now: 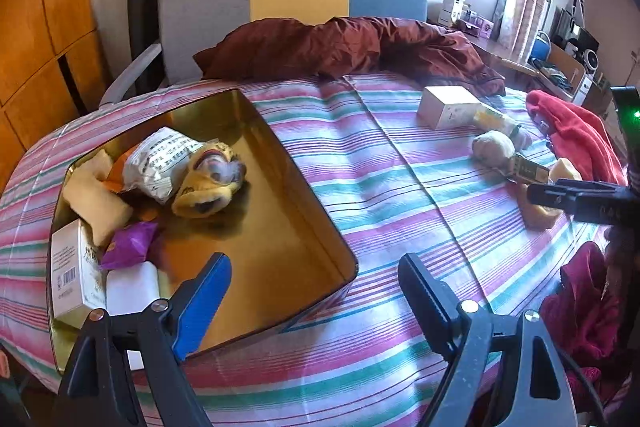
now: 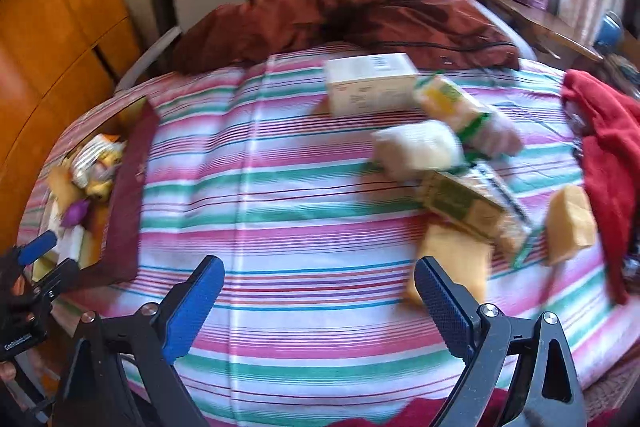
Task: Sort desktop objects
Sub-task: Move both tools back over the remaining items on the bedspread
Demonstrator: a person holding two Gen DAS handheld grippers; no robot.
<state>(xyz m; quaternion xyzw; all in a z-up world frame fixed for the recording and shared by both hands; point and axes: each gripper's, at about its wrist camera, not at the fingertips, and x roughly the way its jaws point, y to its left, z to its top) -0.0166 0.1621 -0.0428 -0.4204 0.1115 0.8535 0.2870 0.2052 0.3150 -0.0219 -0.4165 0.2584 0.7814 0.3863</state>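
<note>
Both sets of jaws stand wide apart with nothing between them. We read the left gripper (image 1: 316, 291) as hovering over the near corner of the gold tin (image 1: 256, 115), its blue pad inside the rim. Beyond those jaws to the left, the tin already holds a plush toy (image 1: 210, 179), a printed packet (image 1: 160, 163), a purple wrapper (image 1: 130, 247) and a white carton (image 1: 72, 267).

The right gripper (image 2: 320, 299) sits above bare striped cloth (image 2: 280, 187). Ahead and to the right of its jaws, the unsorted pile lies blurred: a white box (image 2: 370, 83), a pale bundle (image 2: 416, 147), a green packet (image 2: 460, 203), and a yellow pouch (image 2: 452, 259) nearest the right pad.

We judge the step as the reach for another item. Next move calls for shifting right and forward, lowering, then closing on the pouch.
</note>
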